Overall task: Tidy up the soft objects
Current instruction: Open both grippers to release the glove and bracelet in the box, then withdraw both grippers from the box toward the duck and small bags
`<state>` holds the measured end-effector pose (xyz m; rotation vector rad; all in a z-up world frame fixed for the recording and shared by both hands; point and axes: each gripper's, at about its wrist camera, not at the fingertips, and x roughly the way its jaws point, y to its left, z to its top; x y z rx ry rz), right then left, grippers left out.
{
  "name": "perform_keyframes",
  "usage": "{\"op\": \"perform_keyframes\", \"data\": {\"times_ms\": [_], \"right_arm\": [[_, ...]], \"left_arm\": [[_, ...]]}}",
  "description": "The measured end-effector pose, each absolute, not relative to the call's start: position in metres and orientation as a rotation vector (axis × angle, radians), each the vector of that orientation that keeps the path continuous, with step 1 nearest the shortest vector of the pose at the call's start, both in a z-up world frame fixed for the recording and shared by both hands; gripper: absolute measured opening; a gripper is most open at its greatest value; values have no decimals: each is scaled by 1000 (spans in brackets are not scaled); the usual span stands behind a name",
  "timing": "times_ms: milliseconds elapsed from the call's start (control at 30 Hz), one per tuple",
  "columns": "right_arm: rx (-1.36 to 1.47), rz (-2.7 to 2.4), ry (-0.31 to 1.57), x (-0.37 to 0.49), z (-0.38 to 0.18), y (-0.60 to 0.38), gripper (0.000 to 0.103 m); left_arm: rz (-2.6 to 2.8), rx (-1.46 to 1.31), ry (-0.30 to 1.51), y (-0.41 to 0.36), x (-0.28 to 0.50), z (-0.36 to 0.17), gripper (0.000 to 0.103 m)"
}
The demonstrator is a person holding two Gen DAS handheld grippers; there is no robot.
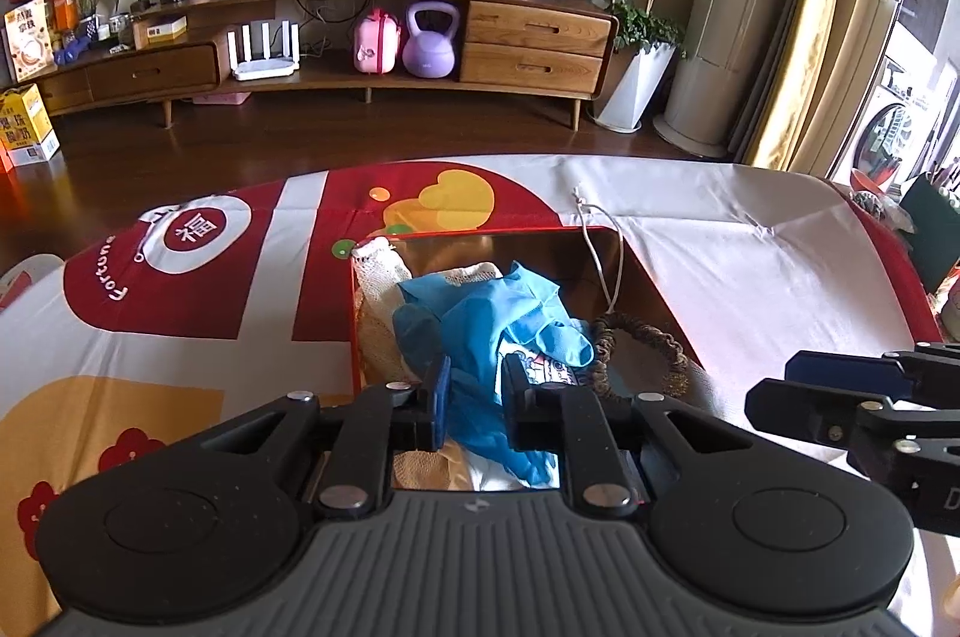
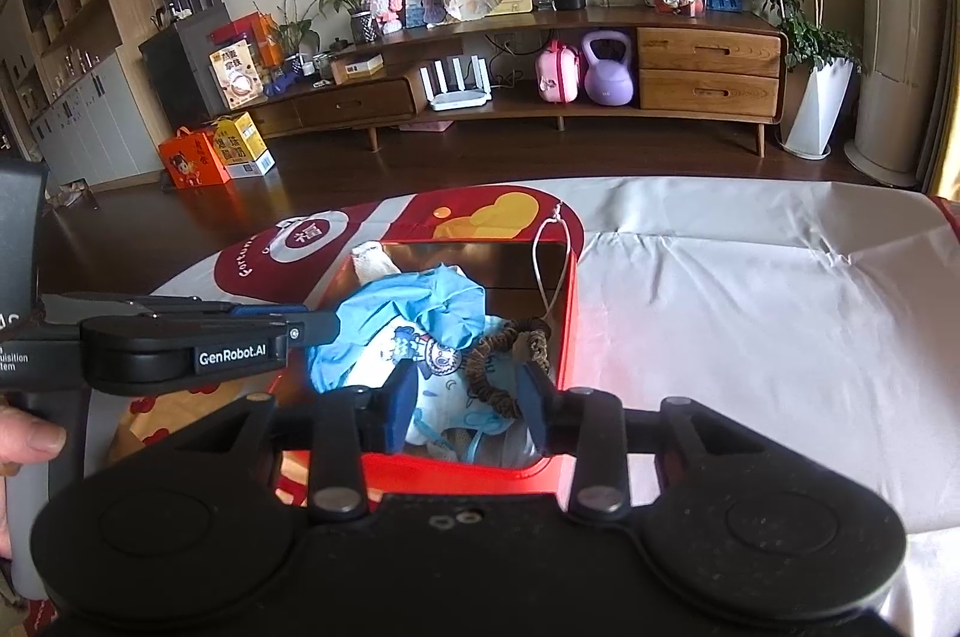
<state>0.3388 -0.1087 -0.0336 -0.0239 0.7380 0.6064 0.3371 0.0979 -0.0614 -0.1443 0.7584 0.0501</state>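
Observation:
A red box (image 1: 654, 289) (image 2: 567, 337) stands on the cloth-covered table. In it lie a blue rubber glove (image 1: 498, 319) (image 2: 420, 301), a white mesh cloth (image 1: 384, 277), a printed white cloth (image 2: 432, 367) and a brown braided ring (image 1: 648, 343) (image 2: 510, 355). My left gripper (image 1: 477, 385) hangs over the box with its jaws narrowly apart around the blue glove; it also shows from the side in the right wrist view (image 2: 324, 322). My right gripper (image 2: 468, 397) is open and empty over the box's near side, above the printed cloth.
The table cloth (image 1: 180, 289) is red, white and yellow at left, plain white (image 2: 750, 307) at right. A white cord (image 1: 606, 253) hangs over the box's far rim. Beyond the table are wooden floor and a low TV cabinet (image 1: 528, 37).

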Motion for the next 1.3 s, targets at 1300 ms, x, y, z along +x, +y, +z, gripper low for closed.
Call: {"op": "perform_keyframes", "data": {"times_ms": [1300], "right_arm": [[-12,630,657,203,-19,-181,77]], "left_arm": [[-24,-103,692,41,170,-31,17]]}}
